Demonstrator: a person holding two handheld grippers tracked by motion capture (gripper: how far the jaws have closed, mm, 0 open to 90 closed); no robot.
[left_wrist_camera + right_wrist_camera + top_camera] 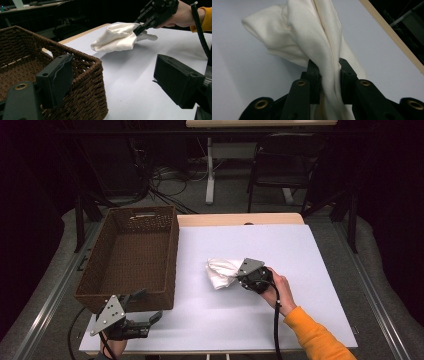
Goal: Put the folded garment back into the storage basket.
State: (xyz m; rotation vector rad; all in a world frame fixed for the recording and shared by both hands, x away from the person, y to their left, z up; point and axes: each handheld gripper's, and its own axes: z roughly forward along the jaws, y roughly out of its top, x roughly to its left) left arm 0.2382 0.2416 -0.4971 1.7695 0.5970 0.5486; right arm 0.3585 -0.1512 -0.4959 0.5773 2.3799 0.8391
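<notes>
A: Near left?
B: Left hand-held gripper [150, 312] at the bench [300, 250] edge, jaws wide, nothing between them, just beside the brown wicker basket [131, 257].
A: Farther right?
B: Right hand-held gripper [327, 75] clamped on a bunched white cloth [222, 272], mid-bench, right of the basket.

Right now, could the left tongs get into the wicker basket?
Probably yes. The left tongs sit open beside the wicker basket, at its near corner; its top is open and nothing lies inside.
</notes>
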